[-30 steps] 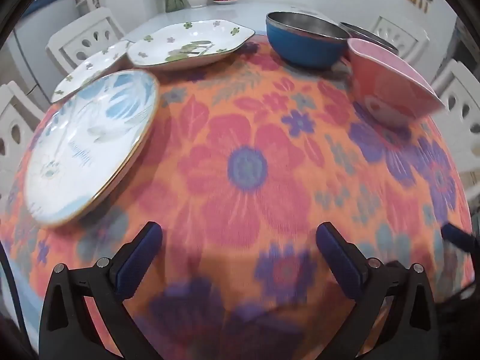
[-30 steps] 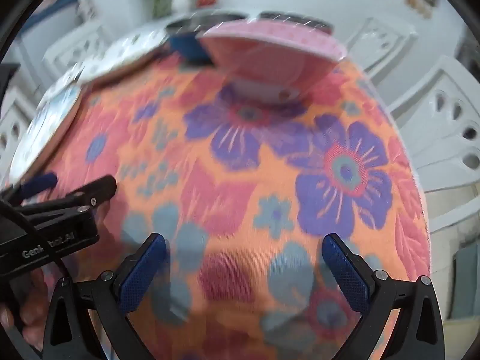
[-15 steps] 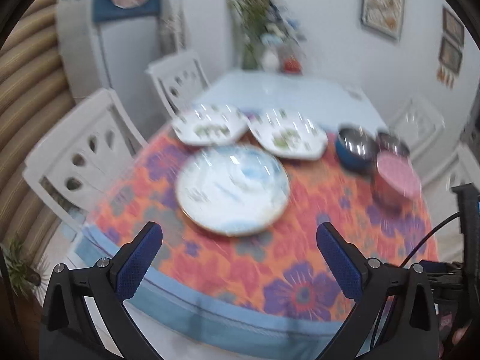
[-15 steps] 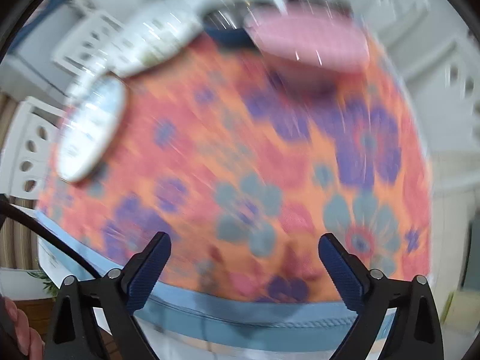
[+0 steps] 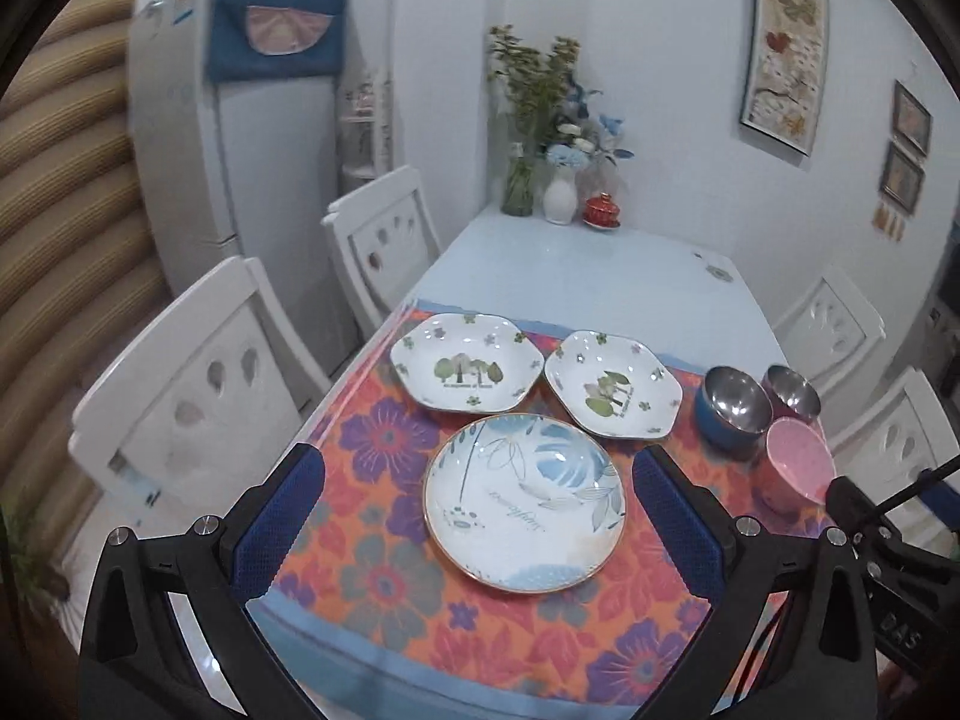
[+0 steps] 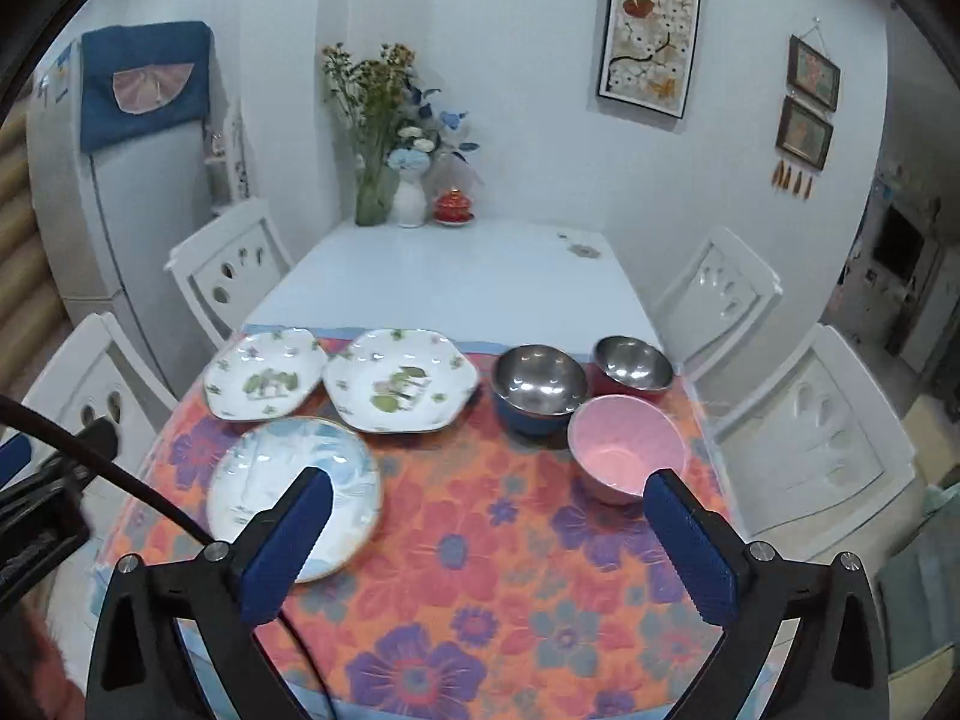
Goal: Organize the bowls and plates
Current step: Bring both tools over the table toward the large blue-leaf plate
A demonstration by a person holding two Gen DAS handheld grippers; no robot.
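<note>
On the floral cloth lie a round blue-leaf plate [image 5: 525, 501] [image 6: 288, 489], two white hexagonal plates [image 5: 468, 369] [image 5: 612, 384] [image 6: 264, 381] [image 6: 399, 387], a blue steel bowl [image 5: 732, 408] [image 6: 537, 387], a red steel bowl [image 5: 792, 393] [image 6: 633, 363] and a pink bowl [image 5: 798, 471] [image 6: 624, 447]. My left gripper [image 5: 477, 522] is open and empty, high above the table's near edge. My right gripper [image 6: 489, 546] is open and empty, also held high and back from the table.
The floral cloth [image 6: 480, 540] covers the near half of a pale blue table [image 6: 450, 276]. Vases with flowers [image 6: 390, 180] and a red lidded cup [image 6: 454, 207] stand at the far end. White chairs [image 5: 198, 396] [image 6: 816, 432] flank both sides. A fridge [image 5: 240, 150] stands at the left.
Both grippers have pulled up and back from just above the cloth, so the whole table and room now show. Both stayed open. The dishes have not moved.
</note>
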